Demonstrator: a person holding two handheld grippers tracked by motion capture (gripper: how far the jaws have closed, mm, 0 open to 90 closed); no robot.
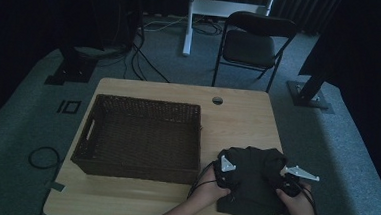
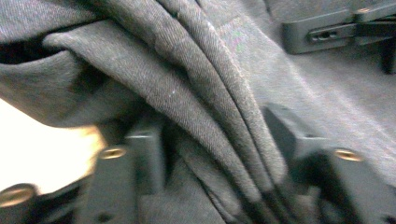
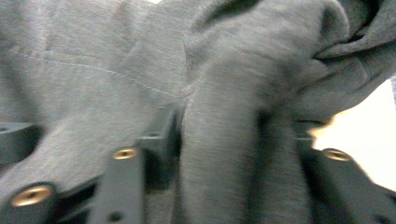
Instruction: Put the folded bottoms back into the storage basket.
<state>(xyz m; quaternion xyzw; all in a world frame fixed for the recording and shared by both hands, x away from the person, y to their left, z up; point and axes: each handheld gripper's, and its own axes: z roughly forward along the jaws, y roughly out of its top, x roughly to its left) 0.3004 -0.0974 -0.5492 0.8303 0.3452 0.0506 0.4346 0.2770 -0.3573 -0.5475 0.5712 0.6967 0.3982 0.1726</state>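
Both hand-held grippers pinch thick folds of the dark garment [image 1: 250, 184] at the bench's [image 1: 238, 115] 5 o'clock corner: left hand-held gripper [image 1: 224, 175], right hand-held gripper [image 1: 283, 182]. Best lift them evenly, keeping folds gathered, toward the basket [image 1: 141, 134] at 10 o'clock.

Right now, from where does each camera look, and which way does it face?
High view: above the near table edge, looking forward and down; forearms, hands, both grippers.
Left gripper view: on the left gripper, looking into cloth folds between its jaws.
Right gripper view: on the right gripper, jaws pinching a fold.
All share the dark cloth; the left gripper view also shows the other gripper.
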